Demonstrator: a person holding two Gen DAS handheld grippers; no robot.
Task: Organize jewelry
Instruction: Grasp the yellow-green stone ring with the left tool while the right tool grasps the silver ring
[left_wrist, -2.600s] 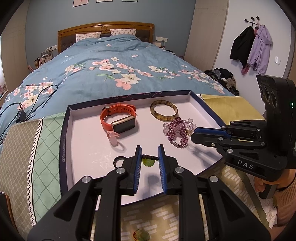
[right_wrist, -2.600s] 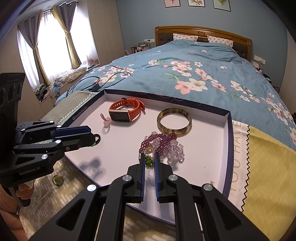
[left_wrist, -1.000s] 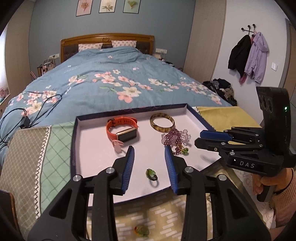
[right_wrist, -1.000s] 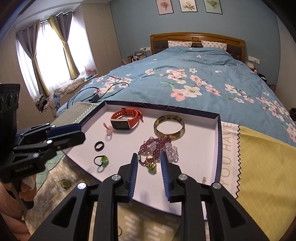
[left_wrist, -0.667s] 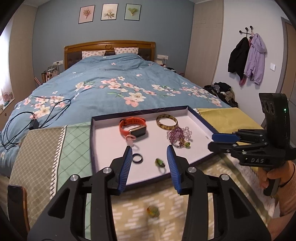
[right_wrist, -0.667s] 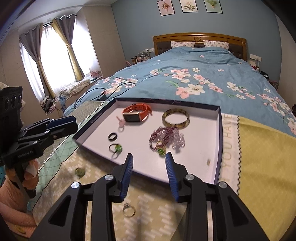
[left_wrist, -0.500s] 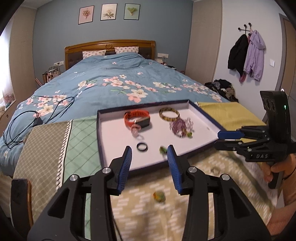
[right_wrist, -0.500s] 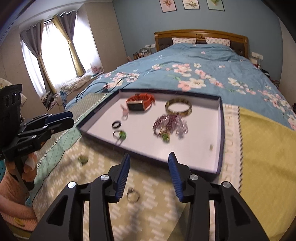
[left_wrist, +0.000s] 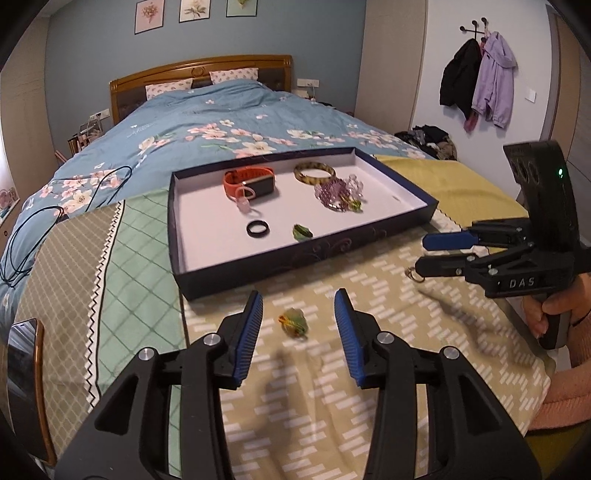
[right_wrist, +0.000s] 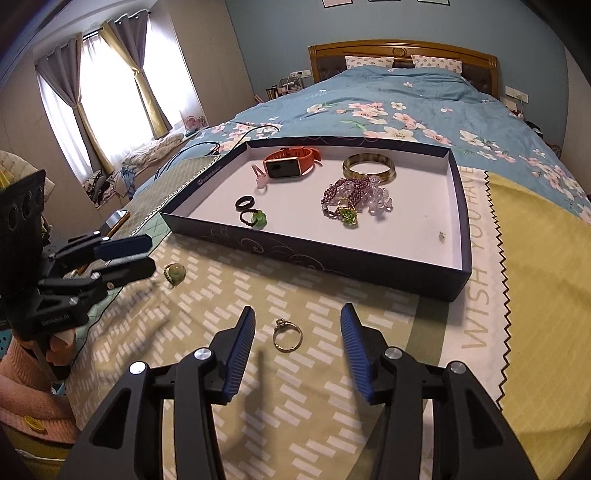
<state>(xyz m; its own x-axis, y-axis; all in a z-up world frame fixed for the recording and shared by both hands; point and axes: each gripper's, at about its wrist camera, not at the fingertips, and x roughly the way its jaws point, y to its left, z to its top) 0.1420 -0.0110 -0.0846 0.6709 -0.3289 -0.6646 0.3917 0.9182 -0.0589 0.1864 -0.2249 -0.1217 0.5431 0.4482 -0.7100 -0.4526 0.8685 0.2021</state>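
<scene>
A dark blue tray (left_wrist: 295, 254) (right_wrist: 332, 254) with a white floor lies on the patterned cloth. It holds an orange watch (left_wrist: 249, 181), a bangle (left_wrist: 314, 171), purple beads (left_wrist: 334, 194), a black ring (left_wrist: 258, 228) and a green ring (left_wrist: 302, 232). My left gripper (left_wrist: 298, 321) is open, its jaws on either side of a green-stone ring (left_wrist: 293, 320) (right_wrist: 174, 273) on the cloth. My right gripper (right_wrist: 297, 334) is open over a thin gold ring (right_wrist: 287, 334) (left_wrist: 414, 274) on the cloth.
A phone (left_wrist: 22, 384) lies at the cloth's left edge. Black cables (left_wrist: 33, 236) trail over the blue flowered bedspread (left_wrist: 221, 125) behind the tray. A yellow cloth (right_wrist: 546, 295) covers the right side. Coats (left_wrist: 480, 77) hang on the far wall.
Both grippers opened, leaving a green ring each in the tray, then pulled back from the tray and came down over the two rings on the cloth.
</scene>
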